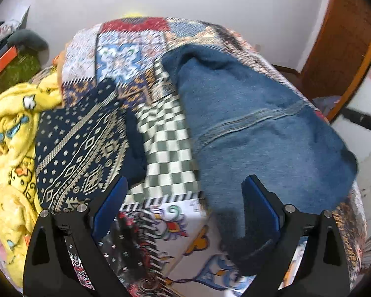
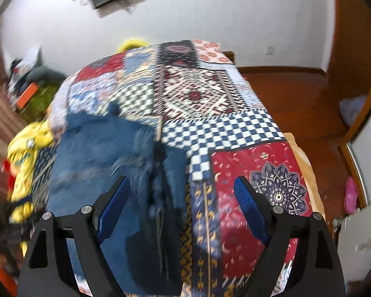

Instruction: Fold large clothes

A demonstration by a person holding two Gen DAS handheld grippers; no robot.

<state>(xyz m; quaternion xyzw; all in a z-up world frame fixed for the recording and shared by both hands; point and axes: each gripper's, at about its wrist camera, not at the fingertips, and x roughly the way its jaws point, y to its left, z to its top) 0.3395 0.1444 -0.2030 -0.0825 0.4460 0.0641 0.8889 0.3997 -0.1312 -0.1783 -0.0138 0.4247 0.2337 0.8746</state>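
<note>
**Ana:** White walls closed in a small room, and a bed (image 1: 160,133) under a patchwork cover filled both views. Where was the garment?

**Ben:** A blue knitted garment (image 1: 259,128) lay spread along the right half of the bed in the left wrist view, reaching from the far end down to the near edge. Both views were blurred, so I could not tell a sleeve from the body.

**Ana:** And the tools?

**Ben:** The left gripper (image 1: 185,210) hung over the near edge with its jaws spread wide and nothing between them; its right finger sat above the garment's near end. The right gripper (image 2: 183,210) was likewise released, straddling the garment's right edge, where a dark crease ran.

**Ana:** How would you have done the step well?

**Ben:** My judgement: pinch one layer only at each near corner, keep the two grips level, and carry the edge over evenly so the knit did not bunch. Soft knit stretches, so a slow lift would have suited it.

**Ana:** What did one view hold that the other lacked?

**Ben:** Only the left view showed the navy patterned cloth (image 1: 81,148) lying left of the garment, with a yellow blanket (image 1: 12,148) heaped beyond it. Only the right view showed the bare red and checkered cover to the right, and the wooden floor (image 2: 296,99) past it.
</note>
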